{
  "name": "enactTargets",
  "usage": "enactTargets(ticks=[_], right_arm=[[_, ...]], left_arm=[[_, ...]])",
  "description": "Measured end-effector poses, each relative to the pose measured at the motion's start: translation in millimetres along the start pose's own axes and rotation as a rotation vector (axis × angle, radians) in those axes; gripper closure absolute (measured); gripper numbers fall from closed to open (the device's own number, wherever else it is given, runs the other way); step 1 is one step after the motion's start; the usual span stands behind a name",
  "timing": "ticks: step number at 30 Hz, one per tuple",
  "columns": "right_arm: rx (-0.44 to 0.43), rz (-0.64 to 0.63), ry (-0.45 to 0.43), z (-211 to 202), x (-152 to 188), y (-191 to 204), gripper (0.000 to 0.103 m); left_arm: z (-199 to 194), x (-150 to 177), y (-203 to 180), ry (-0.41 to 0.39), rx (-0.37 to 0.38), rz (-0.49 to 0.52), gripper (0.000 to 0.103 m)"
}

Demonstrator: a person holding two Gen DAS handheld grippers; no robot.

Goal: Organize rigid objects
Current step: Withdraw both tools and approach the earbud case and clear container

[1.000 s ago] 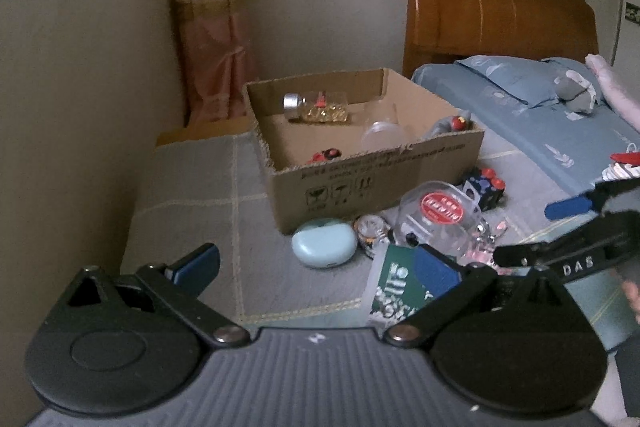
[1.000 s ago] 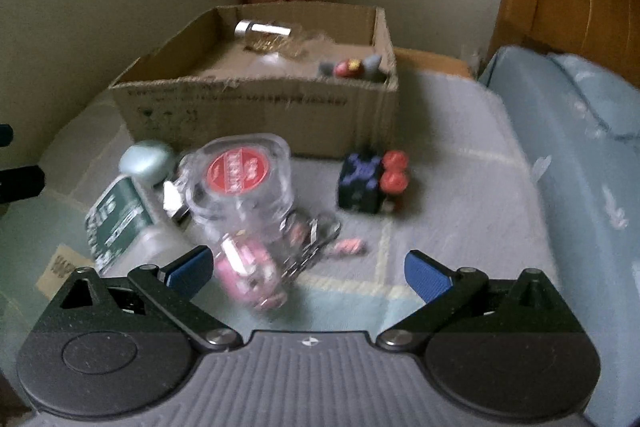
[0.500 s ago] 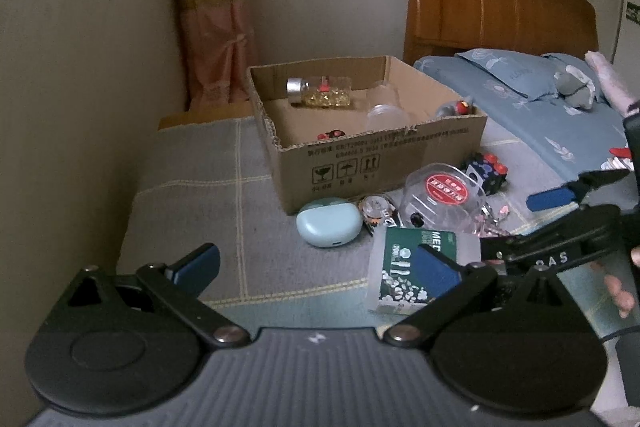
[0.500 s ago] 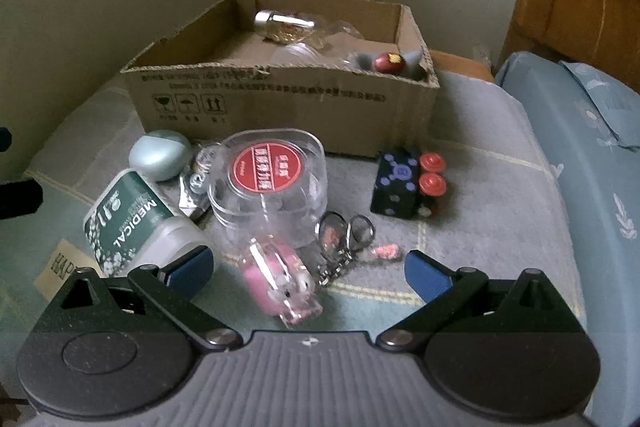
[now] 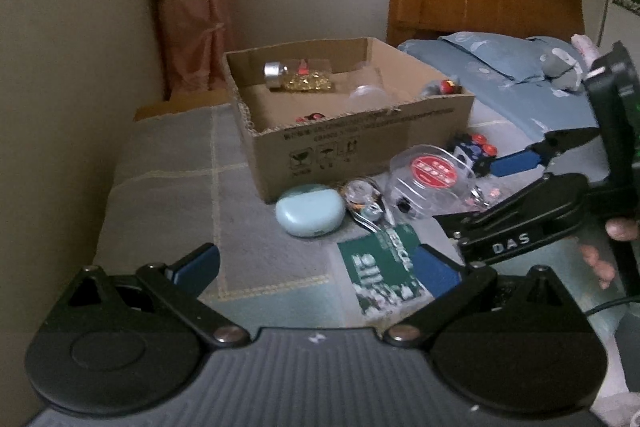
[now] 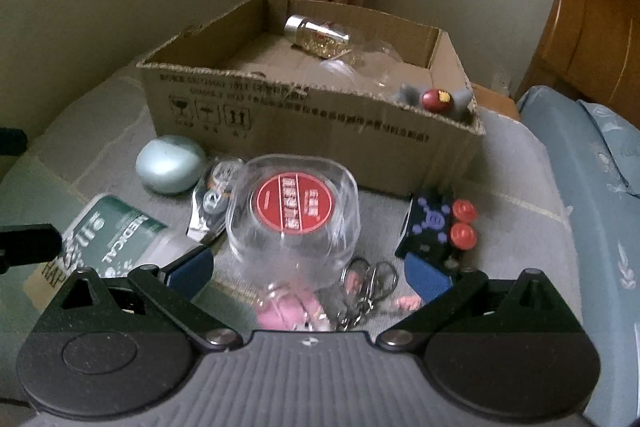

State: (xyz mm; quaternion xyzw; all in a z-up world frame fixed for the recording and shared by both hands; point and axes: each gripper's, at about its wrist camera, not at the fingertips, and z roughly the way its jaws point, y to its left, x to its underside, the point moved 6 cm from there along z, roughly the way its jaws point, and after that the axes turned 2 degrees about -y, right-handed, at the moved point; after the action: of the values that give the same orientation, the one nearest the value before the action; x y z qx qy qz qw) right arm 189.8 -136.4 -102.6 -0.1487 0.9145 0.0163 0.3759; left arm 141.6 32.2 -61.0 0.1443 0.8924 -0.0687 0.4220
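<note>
The pink charm (image 6: 290, 309) and keyrings (image 6: 370, 291) lie half hidden behind the right gripper's (image 6: 308, 271) body, blurred, and the green medical box (image 6: 114, 247) is partly covered by its left finger. Objects deep in the cardboard box (image 6: 304, 115) are hard to make out beyond a gold-filled bottle (image 6: 318, 35). The right gripper hangs low over the bed's blanket (image 6: 516, 211), its fingers spread wide and released, flanking the clear round case (image 6: 294, 213) without touching it. The left gripper (image 5: 316, 265) hovers further back, fingers also parted, holding nothing, near the pale blue case (image 5: 310, 209) by the box.
</note>
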Motion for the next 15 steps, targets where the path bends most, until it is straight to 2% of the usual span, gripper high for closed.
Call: enactTargets(ticks=[7,15], right_arm=[[0.002,-0.026,-0.006,1.0,-5.5,-3.6,0.000],[-0.020,-0.044,-0.015,1.8,-12.7,-3.8,0.000]], left_arm=[[33.5,-17.5,16.6,0.043,-0.060,-0.049,0.001],[89.0,-24.5,13.0,0.137,-0.057,-0.065,0.001]])
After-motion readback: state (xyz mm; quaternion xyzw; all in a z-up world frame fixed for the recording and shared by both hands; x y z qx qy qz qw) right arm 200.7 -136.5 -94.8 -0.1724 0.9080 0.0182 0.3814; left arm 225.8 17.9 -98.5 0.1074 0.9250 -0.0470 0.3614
